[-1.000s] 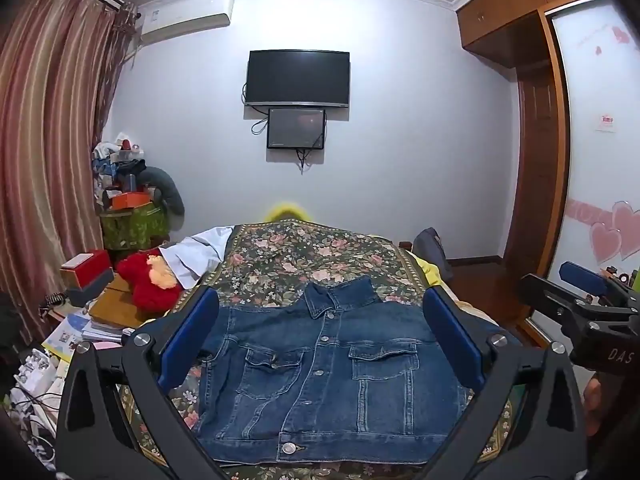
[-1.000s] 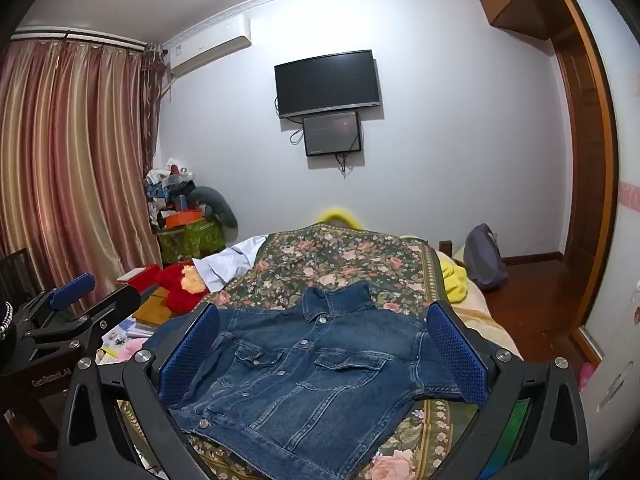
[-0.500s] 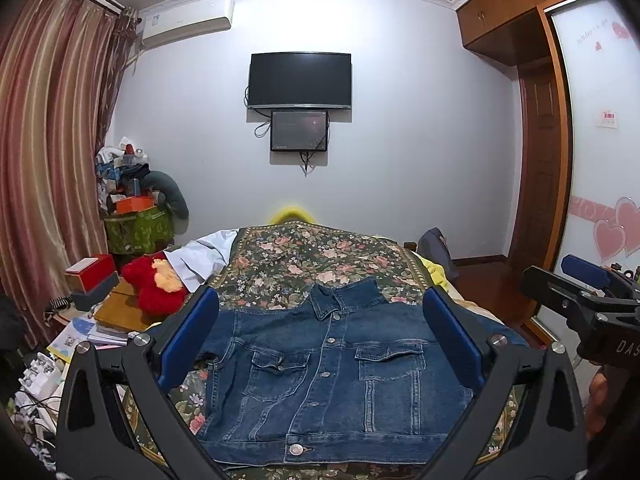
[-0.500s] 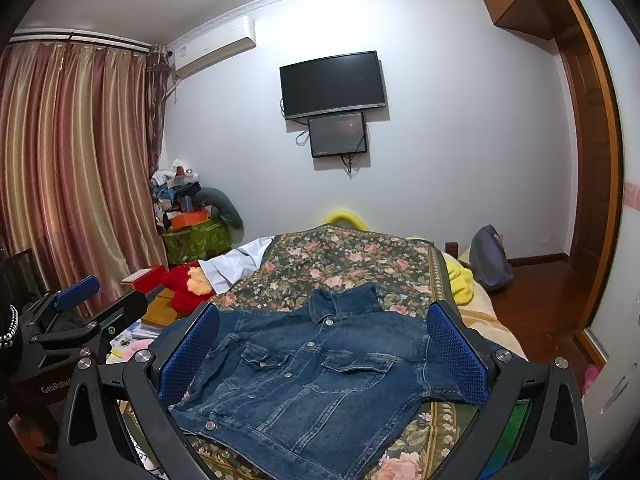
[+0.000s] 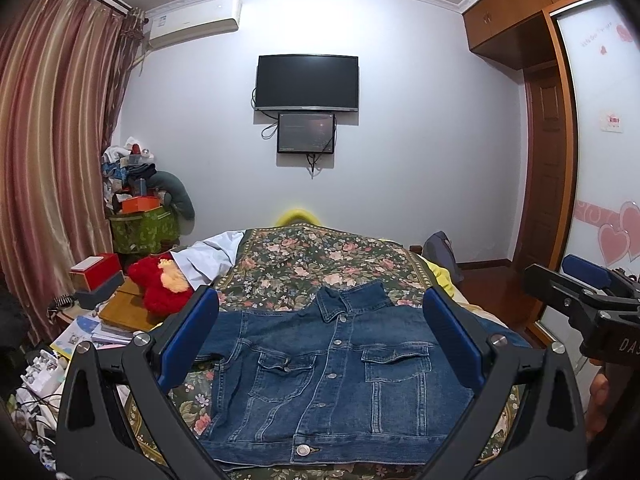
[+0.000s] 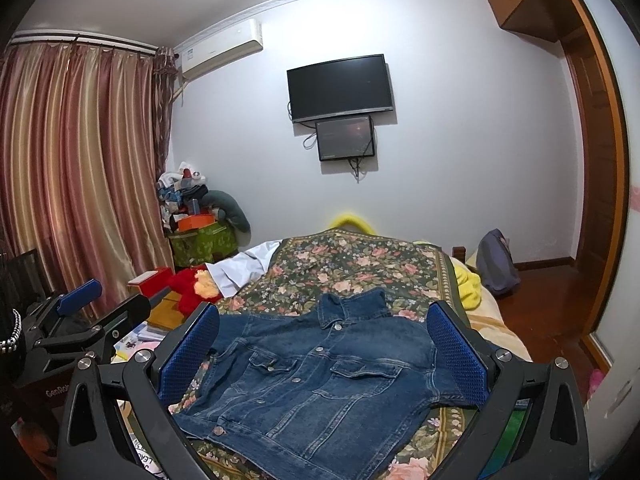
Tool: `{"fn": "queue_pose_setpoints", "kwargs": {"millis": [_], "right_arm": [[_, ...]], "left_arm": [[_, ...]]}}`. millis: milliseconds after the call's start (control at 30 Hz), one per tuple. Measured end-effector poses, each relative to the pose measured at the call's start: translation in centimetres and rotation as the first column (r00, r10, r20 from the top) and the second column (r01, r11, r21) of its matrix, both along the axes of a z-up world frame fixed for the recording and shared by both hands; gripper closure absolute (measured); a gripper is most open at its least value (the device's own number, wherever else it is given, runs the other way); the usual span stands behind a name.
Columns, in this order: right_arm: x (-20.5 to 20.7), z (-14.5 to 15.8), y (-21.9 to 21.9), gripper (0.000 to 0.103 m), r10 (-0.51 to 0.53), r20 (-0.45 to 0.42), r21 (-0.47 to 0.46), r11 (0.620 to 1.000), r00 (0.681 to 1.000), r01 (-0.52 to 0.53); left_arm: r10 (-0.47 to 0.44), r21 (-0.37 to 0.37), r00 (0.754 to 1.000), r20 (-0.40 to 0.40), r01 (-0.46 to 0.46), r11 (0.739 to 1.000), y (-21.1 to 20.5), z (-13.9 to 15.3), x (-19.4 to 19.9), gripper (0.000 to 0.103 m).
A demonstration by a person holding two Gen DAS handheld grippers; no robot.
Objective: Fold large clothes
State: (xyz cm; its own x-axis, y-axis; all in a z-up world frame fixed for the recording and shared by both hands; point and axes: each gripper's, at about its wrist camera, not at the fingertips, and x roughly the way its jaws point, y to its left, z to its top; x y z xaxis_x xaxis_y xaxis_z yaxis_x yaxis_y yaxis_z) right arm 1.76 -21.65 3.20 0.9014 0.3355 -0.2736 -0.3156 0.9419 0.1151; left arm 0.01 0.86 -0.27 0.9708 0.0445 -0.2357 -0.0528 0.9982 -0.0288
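Note:
A blue denim jacket (image 5: 336,380) lies flat, front up and buttoned, on the floral bedspread (image 5: 320,256); it also shows in the right wrist view (image 6: 316,384). My left gripper (image 5: 320,336) is open and empty, held above the jacket's near side. My right gripper (image 6: 320,344) is open and empty, also above the jacket. The right gripper shows at the right edge of the left wrist view (image 5: 584,296). The left gripper shows at the left of the right wrist view (image 6: 80,320). The jacket's sleeves lie partly hidden behind the fingers.
A red plush toy (image 5: 158,284) and a white garment (image 5: 212,256) lie at the bed's left. Cluttered boxes and papers (image 5: 92,320) stand left of the bed. A grey bag (image 6: 496,264) sits on the floor at the right. A wardrobe (image 5: 600,160) stands right.
Both grippers have risen slightly and drawn back a little; the jacket sits slightly lower in both views. The jacket itself has not moved.

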Motion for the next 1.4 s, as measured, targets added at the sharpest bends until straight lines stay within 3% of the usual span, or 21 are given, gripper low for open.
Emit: {"fn": "queue_pose_setpoints", "kwargs": {"millis": [1400], "right_arm": [[0.54, -0.39, 0.19, 0.0, 0.006, -0.013, 0.001, 1.0, 1.0, -0.006]], "left_arm": [[-0.006, -0.017, 1.0, -0.01, 0.006, 1.0, -0.28, -0.28, 0.93, 0.0]]}}
